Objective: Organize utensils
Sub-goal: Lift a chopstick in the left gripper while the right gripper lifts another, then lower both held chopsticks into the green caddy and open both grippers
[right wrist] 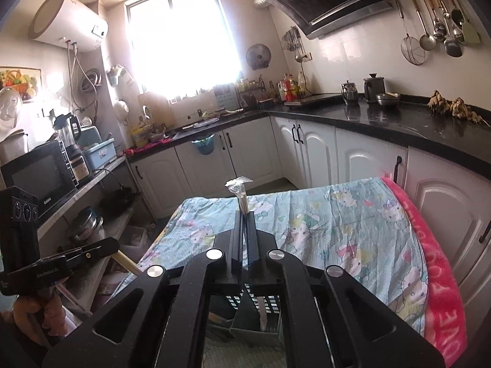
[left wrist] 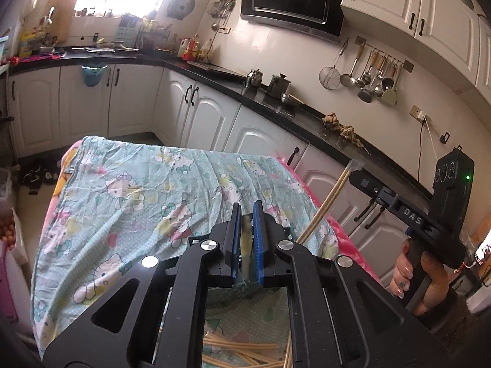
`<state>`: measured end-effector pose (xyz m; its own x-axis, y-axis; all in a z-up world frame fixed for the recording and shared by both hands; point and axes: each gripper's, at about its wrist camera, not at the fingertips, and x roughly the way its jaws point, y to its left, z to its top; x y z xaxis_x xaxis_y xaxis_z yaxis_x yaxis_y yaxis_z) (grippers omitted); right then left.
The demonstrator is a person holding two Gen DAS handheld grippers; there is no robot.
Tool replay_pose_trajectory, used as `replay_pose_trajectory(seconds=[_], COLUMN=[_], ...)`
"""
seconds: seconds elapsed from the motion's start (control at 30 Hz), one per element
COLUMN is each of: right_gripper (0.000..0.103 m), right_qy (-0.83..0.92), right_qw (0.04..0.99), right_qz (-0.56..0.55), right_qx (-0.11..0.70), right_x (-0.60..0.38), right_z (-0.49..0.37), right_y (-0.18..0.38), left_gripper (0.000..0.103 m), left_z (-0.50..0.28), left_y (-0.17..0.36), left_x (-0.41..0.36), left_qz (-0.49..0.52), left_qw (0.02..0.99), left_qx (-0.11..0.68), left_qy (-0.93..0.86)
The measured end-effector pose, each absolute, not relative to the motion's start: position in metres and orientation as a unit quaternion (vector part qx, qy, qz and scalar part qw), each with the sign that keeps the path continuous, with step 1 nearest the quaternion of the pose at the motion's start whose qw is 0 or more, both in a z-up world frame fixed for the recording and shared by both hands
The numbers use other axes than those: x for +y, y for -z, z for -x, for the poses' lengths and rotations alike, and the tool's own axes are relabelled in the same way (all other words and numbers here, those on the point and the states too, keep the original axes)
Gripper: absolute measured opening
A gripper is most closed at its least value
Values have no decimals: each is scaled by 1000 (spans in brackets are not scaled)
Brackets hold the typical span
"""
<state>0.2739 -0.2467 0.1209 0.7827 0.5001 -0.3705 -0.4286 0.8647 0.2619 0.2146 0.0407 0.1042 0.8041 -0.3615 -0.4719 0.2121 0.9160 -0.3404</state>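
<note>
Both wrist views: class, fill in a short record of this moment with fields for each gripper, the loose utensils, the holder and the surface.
left gripper: nearly shut; contents unclear
right gripper: shut on wrapped chopsticks, held over the table
loose chopsticks: piled on the cloth below the left gripper
holder: dark slotted basket under the right gripper
surface: table under a cartoon-print cloth

The right hand-held gripper (right wrist: 245,214) has its jaws pressed close on a pair of pale chopsticks (right wrist: 243,201), whose plastic-wrapped ends stick up past the fingertips. Below it lies the bench (right wrist: 346,224), draped in a cartoon-print cloth with a pink blanket (right wrist: 435,279) along its right edge. A dark slotted basket (right wrist: 271,306) sits at the bench's near edge. The left hand-held gripper (right wrist: 104,245) shows off the bench's left edge.
</note>
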Motion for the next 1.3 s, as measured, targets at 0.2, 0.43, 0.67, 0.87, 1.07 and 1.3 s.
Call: replay_pose_trajectory(seconds=[0.2,0.43,0.67,0.87,1.07,1.3], right_gripper=[39,56,65,66,70,70], right_qy=[-244,-240,-242,-245,-249,-253], right_qw=[940,942,943,943,940,934], right_qz=[-83,-78,-67,-56,-44,-30], right_qx=[222,221,217,218,229,249], right_x=[-249,-251,-251,-249,-244,-238], right_z=[-268,-250,-232,-219,-207,-194], right_y=[-115,-113,-113,-111,-103,-87], left_gripper=[46,83,92,92,92,92], left_z=[-208,-193,-181,-172,-164,-155], left_y=[-105,-110,-113,-109,-102,-89], left_x=[41,41,44,46,50,58], left_qz=[135,127,126,127,129,143], left_qw=[945,955,960,960,959,956], left_qx=[263,241,228,229,235,244], left_qy=[142,121,102,94,88,82])
